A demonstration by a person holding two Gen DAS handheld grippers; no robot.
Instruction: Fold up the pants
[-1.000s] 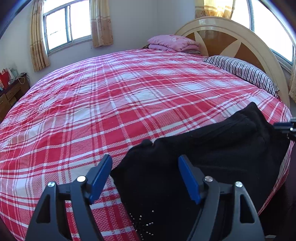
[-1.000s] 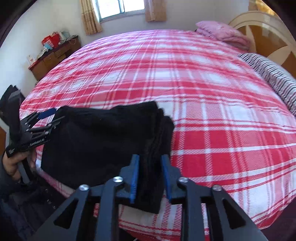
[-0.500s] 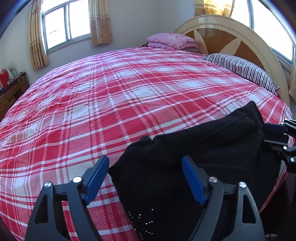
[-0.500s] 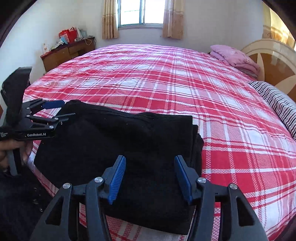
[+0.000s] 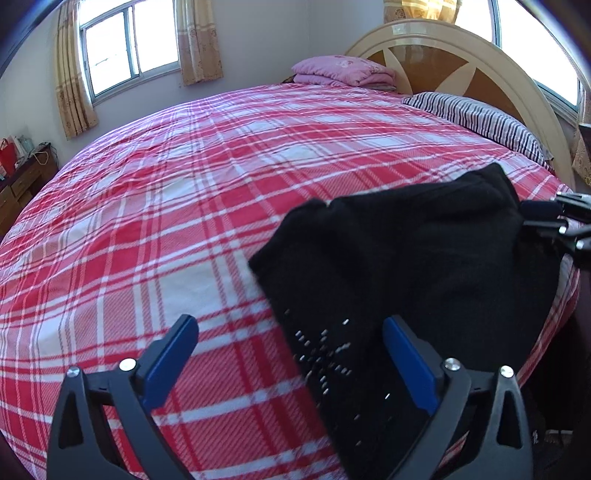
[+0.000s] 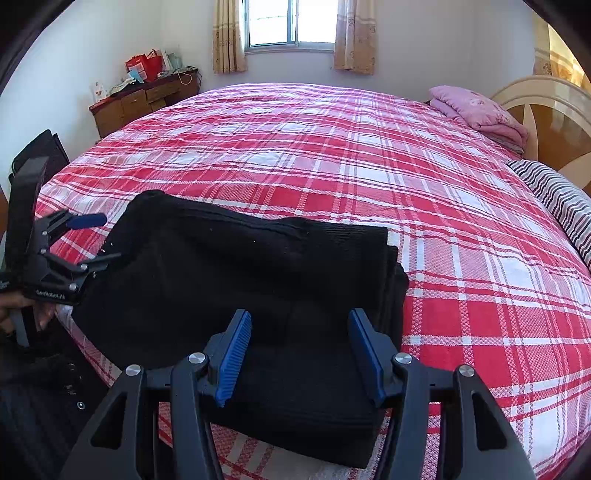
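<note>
The black pants (image 6: 236, 280) lie folded into a thick rectangular bundle on the near edge of the bed (image 6: 369, 177), on its red and white plaid cover. In the right wrist view the stacked layers show at the bundle's right end, and its near edge hangs slightly over the side of the mattress.

The right gripper (image 6: 301, 356) hovers above the near right part of the bundle with its 2 blue-padded fingers (image 6: 234, 354) spread wide apart, holding nothing. Whether the pads touch the cloth below cannot be told.

The left gripper (image 5: 291, 363) is also spread wide, empty, with its fingers (image 5: 170, 360) straddling the left end of the pants: 1 pad is over the plaid cover, the other over the black fabric. A cluster of small pale studs or dots (image 5: 325, 354) shows on the cloth between them. In the right wrist view the same left gripper (image 6: 90, 240) appears at the left end of the bundle, held by the person's hand (image 6: 22, 306), jaws apart and close to the cloth edge.

At the far side of the bed a folded pink blanket (image 6: 480, 114) sits near the curved cream and wood headboard (image 5: 461, 59), with a striped pillow (image 5: 476, 118) beside it. A wooden desk (image 6: 144, 99) cluttered with red bags stands against the wall under the curtained window (image 6: 291, 22).
</note>
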